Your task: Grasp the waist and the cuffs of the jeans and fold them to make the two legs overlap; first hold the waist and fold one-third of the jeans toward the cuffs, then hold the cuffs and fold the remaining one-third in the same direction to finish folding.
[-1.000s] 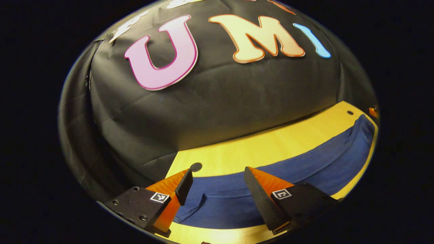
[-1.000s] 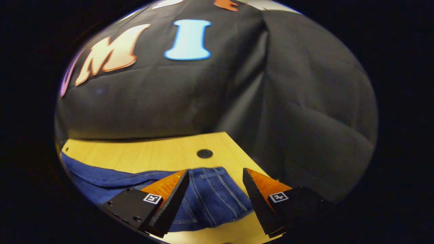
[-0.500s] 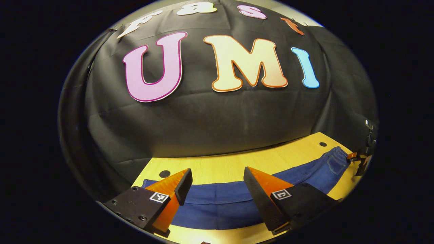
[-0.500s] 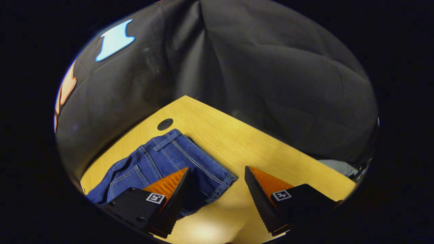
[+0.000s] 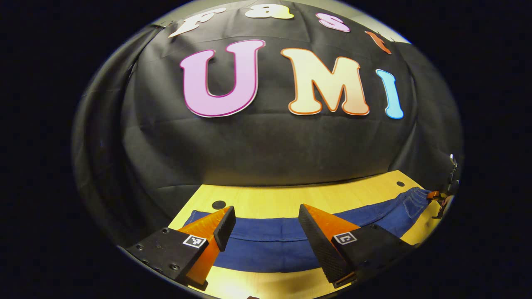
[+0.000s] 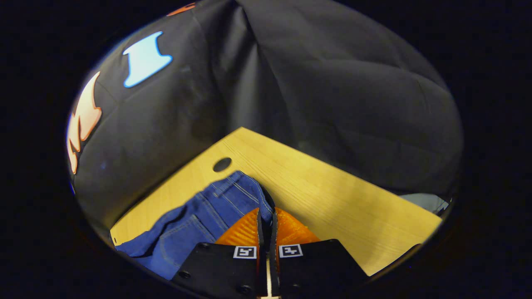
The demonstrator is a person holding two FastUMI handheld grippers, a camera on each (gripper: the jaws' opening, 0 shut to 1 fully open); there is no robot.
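Left gripper view: left claw [image 5: 264, 220] spread wide, nothing between fingers [image 5: 322, 243], hovering above the jeans [image 5: 274, 245]. Jeans lie flat as a long blue band across the wooden desk [image 5: 286, 199], running from near the round hole [image 5: 218, 204] at the desk's far-left corner over to the far right. Waist end w/ pocket stitching sits at that right end, just short of a second small hole [image 5: 400, 183]. Right claw [image 5: 434, 194] seen tiny there, at the waist end; state not readable from here.

Right gripper view: right claw [image 6: 266, 216] clenched, fingers [image 6: 245, 226] pressed together on the jeans [image 6: 208, 216] waist edge, a dark fold of denim pinched between them. Waistband w/ belt loop and seams lies just beside the desk's [image 6: 332, 199] round hole [image 6: 222, 164], near the corner. Fabric by the claw bunched and lifted a bit; rest of jeans trails off left along the desk.
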